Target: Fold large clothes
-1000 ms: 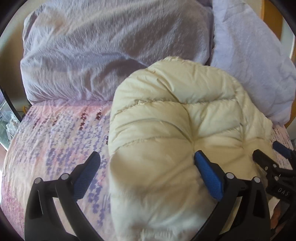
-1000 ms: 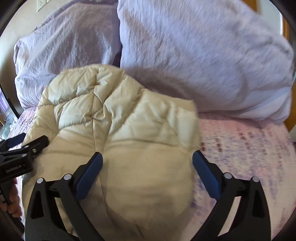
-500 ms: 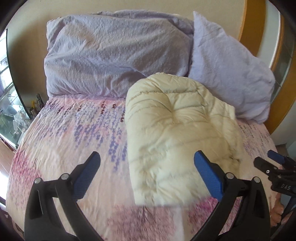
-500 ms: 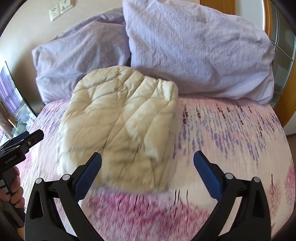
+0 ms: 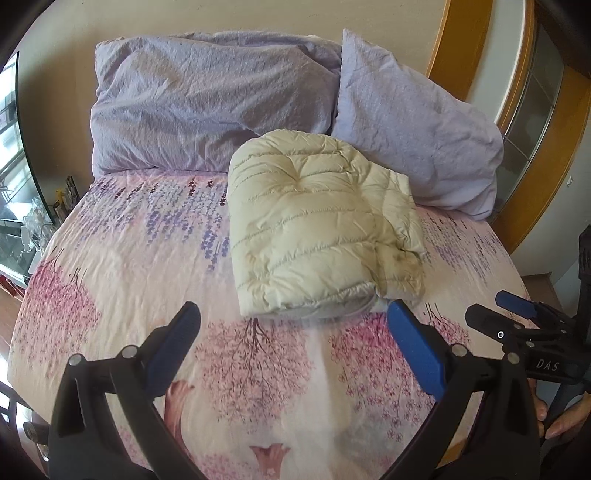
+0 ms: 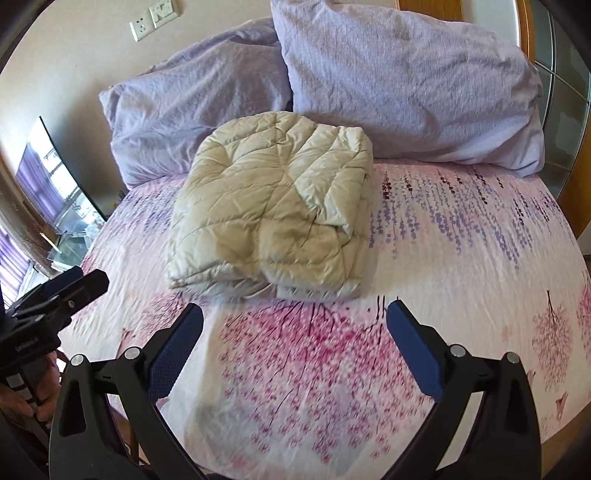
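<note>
Bed (image 5: 110, 266) w/ floral sheet, pink tree print and purple flower print, fills both views under and ahead of the jaws.

Two lilac pillows at far end, beyond jaws: larger pillow (image 5: 207, 99) ahead-left of L jaws, second pillow (image 5: 417, 122) ahead-right, the two touching at their inner edges. In R view, second pillow (image 6: 406, 81) sits ahead-right of R jaws, larger pillow (image 6: 192, 114) ahead-left.

Folded jacket (image 5: 317, 229), cream quilted puffer, lies flat on sheet directly ahead of both jaw sets, far edge touching both pillows. Near edge shows stacked layers. In R view the jacket (image 6: 273, 214) sits ahead, slightly left of centre. Nothing lies between jaws and jacket; bare sheet only.

Wall socket plate (image 6: 155, 20) on wall, far left above pillows. Glass shelving (image 5: 18, 206) left of bed.

Left gripper (image 5: 291, 339): jaws wide apart, holding nothing, above sheet, short of the jacket's near edge. Right gripper (image 6: 295, 336): jaws wide apart, holding nothing, same pose. Each unit shows at the other view's edge, held in a hand (image 5: 561, 417); fingers partly visible.
</note>
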`<state>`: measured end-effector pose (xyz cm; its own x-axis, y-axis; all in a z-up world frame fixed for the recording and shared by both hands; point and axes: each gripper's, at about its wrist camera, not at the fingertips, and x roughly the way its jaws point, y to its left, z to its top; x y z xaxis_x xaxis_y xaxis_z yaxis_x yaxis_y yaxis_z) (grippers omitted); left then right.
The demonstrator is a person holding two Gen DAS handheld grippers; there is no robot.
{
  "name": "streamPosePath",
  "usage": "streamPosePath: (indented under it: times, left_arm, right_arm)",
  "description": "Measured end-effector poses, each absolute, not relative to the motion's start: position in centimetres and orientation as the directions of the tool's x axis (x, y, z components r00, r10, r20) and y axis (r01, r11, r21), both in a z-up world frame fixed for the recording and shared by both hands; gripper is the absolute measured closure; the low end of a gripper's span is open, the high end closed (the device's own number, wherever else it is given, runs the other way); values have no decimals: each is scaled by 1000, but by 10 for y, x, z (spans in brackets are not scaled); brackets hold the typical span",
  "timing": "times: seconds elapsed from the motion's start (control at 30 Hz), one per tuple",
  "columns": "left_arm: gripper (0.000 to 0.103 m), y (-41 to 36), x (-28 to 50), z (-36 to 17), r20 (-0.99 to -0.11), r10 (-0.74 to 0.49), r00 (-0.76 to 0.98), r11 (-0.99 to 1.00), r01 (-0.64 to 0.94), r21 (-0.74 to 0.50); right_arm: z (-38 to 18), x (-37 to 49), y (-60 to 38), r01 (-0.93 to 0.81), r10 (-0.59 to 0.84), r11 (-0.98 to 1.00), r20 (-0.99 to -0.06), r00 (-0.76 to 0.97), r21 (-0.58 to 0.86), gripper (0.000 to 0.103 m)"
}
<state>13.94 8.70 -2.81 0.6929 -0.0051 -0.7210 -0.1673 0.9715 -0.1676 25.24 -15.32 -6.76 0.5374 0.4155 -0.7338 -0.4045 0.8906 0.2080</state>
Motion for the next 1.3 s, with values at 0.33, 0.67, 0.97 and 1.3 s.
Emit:
streamPosePath:
  times: [0.33, 0.67, 0.97, 1.3]
  left_arm:
    - [2, 77, 117, -27, -707, -44, 705, 970, -141, -200]
    - [2, 74, 117, -25, -698, -69, 712, 969, -118, -216]
    - [2, 76, 114, -26, -695, -84, 714, 967, -112, -231]
    - [2, 74, 113, -27, -693, -86, 716, 964, -115, -238]
  right_arm:
    - [-62, 229, -161, -401, 440, 885, -711, 549, 237, 2]
    - [-62, 222, -159, -397, 448, 883, -699, 558, 249, 2]
    - [-64, 220, -157, -393, 455, 882, -694, 558, 261, 2]
    - [-64, 219, -155, -393, 454, 882, -694, 558, 261, 2]
